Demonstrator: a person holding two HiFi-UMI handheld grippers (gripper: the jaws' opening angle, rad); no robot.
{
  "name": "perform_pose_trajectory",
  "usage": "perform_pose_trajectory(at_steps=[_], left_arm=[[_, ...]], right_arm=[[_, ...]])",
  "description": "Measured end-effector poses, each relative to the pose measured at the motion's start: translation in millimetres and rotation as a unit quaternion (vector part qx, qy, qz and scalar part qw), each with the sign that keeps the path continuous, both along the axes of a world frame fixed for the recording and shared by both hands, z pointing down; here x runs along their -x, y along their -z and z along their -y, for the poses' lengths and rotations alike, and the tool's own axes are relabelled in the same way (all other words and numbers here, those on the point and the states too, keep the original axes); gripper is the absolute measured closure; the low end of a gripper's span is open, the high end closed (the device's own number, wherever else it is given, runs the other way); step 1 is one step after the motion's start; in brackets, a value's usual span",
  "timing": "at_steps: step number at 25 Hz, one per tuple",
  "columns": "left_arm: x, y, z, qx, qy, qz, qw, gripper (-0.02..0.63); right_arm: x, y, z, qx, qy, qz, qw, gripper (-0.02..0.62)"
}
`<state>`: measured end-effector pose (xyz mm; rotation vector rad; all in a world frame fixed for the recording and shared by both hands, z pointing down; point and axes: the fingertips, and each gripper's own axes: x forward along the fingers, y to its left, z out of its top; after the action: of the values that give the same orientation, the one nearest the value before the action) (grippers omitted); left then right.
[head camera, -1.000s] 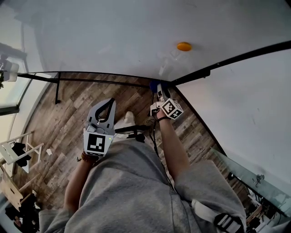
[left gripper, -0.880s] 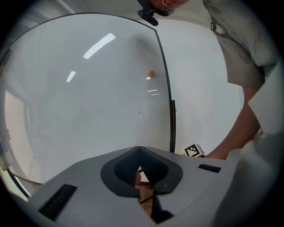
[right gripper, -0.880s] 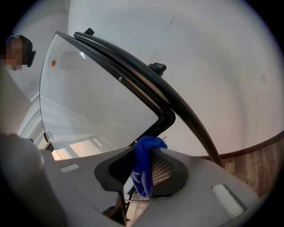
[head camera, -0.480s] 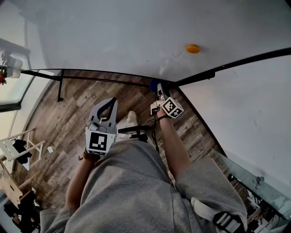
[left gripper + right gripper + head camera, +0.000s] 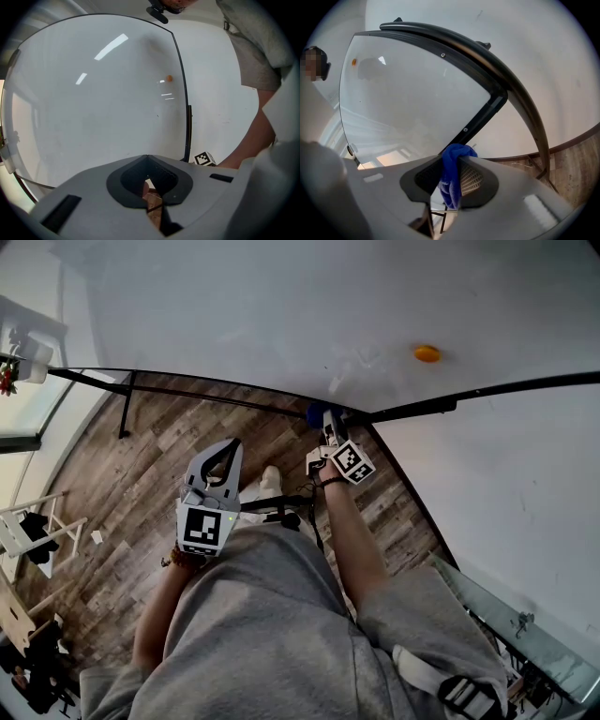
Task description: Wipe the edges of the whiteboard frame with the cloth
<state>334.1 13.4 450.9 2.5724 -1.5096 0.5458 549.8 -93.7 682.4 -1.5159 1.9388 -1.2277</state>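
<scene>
Left gripper [image 5: 148,161]: grey plastic jaws together, nothing between them, held low by the person's waist.
Right gripper [image 5: 457,158]: jaws clamped on the blue fluffy cloth [image 5: 451,183].
Cloth: bunched at the corner of the black whiteboard frame [image 5: 480,117]; contact unclear.
Beyond: small round orange magnet [image 5: 427,353] on the board.

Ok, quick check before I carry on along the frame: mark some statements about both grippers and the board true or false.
1. The right gripper is shut on a blue cloth. True.
2. The left gripper grips the whiteboard frame. False: its jaws are together on nothing, held away from the board.
3. An orange magnet sits on the whiteboard. True.
4. The whiteboard frame is white. False: it is black.
</scene>
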Motion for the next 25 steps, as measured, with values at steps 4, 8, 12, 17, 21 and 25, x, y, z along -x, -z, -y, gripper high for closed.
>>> perform_pose_trajectory(at_steps=[4, 8, 12, 17, 21, 25], left_arm=[[12.3, 4.6, 1.4, -0.004, 0.015, -0.002, 0.9999, 0.600], [36.1, 2.7, 0.6, 0.001, 0.031, -0.001, 0.9995, 0.600], [52.4, 1.1, 1.3, 0.004, 0.043, -0.002, 0.9991, 0.600], [68.3, 0.2, 1.2, 0.005, 0.050, -0.001, 0.9987, 0.600], [79.8, -1.4, 0.6, 0.009, 0.050, -0.005, 0.9987, 0.600], [88.7, -2.4, 0.0, 0.011, 0.050, -0.002, 0.9987, 0.600]], right_arm=[[9.7, 1.3, 1.0, 0.000, 0.010, 0.001, 1.000, 0.497], [29.3, 2.4, 3.5, -0.001, 0.018, 0.001, 1.000, 0.497], [41.9, 2.6, 6.6, 0.001, 0.017, 0.008, 1.000, 0.497], [50.9, 2.1, 7.4, 0.003, 0.012, 0.011, 1.000, 0.497], [60.0, 4.9, 7.0, 0.002, 0.005, 0.014, 1.000, 0.497], [73.6, 3.5, 8.5, 0.004, 0.000, 0.022, 1.000, 0.497]])
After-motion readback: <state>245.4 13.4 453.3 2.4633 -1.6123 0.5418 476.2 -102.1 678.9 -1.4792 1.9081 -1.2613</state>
